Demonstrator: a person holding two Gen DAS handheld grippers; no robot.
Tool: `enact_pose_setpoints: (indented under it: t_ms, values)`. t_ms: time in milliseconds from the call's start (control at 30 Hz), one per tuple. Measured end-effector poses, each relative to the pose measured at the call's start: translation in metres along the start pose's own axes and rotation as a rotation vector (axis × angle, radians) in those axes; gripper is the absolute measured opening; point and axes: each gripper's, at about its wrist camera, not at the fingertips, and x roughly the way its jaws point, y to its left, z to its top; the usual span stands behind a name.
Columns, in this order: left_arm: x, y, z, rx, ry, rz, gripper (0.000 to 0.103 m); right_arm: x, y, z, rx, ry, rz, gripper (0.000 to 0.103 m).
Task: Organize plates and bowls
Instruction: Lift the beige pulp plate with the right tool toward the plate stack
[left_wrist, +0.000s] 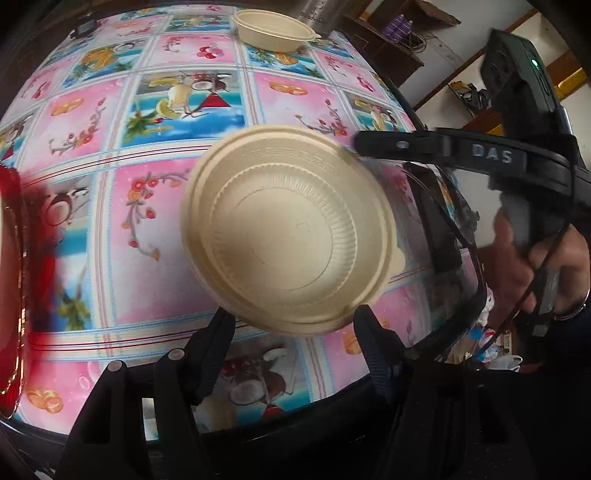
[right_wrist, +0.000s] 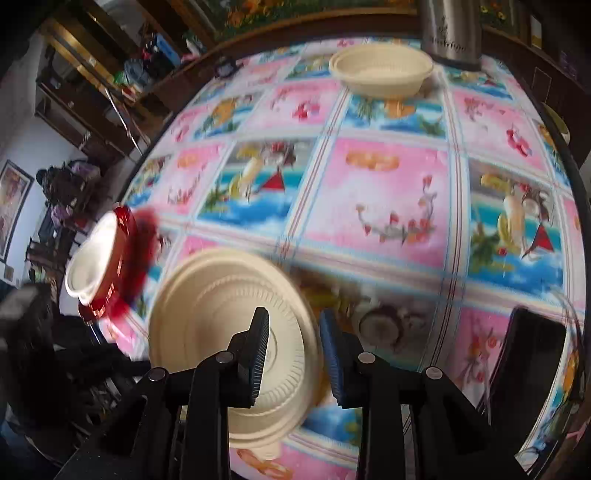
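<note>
Bowls first: nearest is a cream bowl (right_wrist: 229, 347), shallow and ribbed, tilted toward the right wrist camera so its inside faces the lens. The right gripper (right_wrist: 293, 354) straddles its rim, one pad inside the bowl and one outside. A gap shows between the pads; whether they actually pinch the rim I cannot tell, though the bowl's tilt suggests it is being held up. In the left wrist view the same cream bowl (left_wrist: 291, 229) hangs blurred above the patterned tablecloth (left_wrist: 155, 229), the right gripper (left_wrist: 373, 142) reaching its far-right rim.

Left gripper (left_wrist: 295, 336): jaws spread wide, nothing between them, sitting just below the bowl's near edge.

Further left, a red plate (right_wrist: 118, 266) with a white bowl (right_wrist: 88, 258) nested in it, tilted and motion-blurred at the table edge; how it is supported is not visible. Only a red sliver of it (left_wrist: 11, 295) shows in the left view.

Far side of the table: a second cream bowl (right_wrist: 380, 70) upright, just beside a steel kettle (right_wrist: 450, 33).

Progress, as judged: one bowl appears stacked on the plate; the near bowl is in transit; the far bowl is untouched. Roughly mid-task, with two bowls left to gather.
</note>
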Motion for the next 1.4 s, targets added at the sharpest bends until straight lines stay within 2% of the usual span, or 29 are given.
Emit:
enact_pose_setpoints:
  t_ms: [167,367,433,500,533,567,600,733,933,1167,1400]
  values:
    - [-0.016,0.027,0.001,-0.091,-0.057,0.01,0.07,-0.012,-0.022,-0.012,0.08,0.019,0.041,0.031]
    - [-0.015,0.037,0.024,-0.138,-0.104,0.026,0.069,-0.006,-0.033,-0.041,0.206,0.094,0.171,0.031]
    - [-0.01,0.034,0.032,-0.126,-0.104,0.043,0.055,-0.001,-0.03,-0.045,0.208,0.109,0.18,0.031]
    - [-0.002,0.03,0.035,-0.108,-0.078,0.076,0.031,0.003,-0.024,-0.047,0.195,0.113,0.166,0.031]
    - [0.004,0.027,0.035,-0.09,-0.059,0.095,0.026,0.005,-0.021,-0.048,0.184,0.123,0.159,0.031]
    - [0.005,0.024,0.034,-0.078,-0.059,0.107,0.026,0.006,-0.017,-0.049,0.169,0.13,0.142,0.029]
    - [0.005,0.022,0.032,-0.064,-0.06,0.114,0.026,0.006,-0.015,-0.05,0.154,0.129,0.11,0.019]
    - [0.001,0.02,0.026,-0.049,-0.065,0.109,0.026,0.001,-0.016,-0.052,0.146,0.106,0.081,0.016]
    - [-0.011,0.021,0.022,-0.047,-0.093,0.128,0.026,-0.006,-0.003,-0.048,0.098,0.084,0.059,0.016]
    - [-0.029,0.031,0.015,-0.072,-0.128,0.142,0.026,-0.009,0.016,-0.036,0.059,0.078,0.079,0.016]
    - [-0.067,0.05,0.008,-0.126,-0.196,0.154,0.026,-0.01,0.048,-0.017,-0.01,0.076,0.105,0.016]
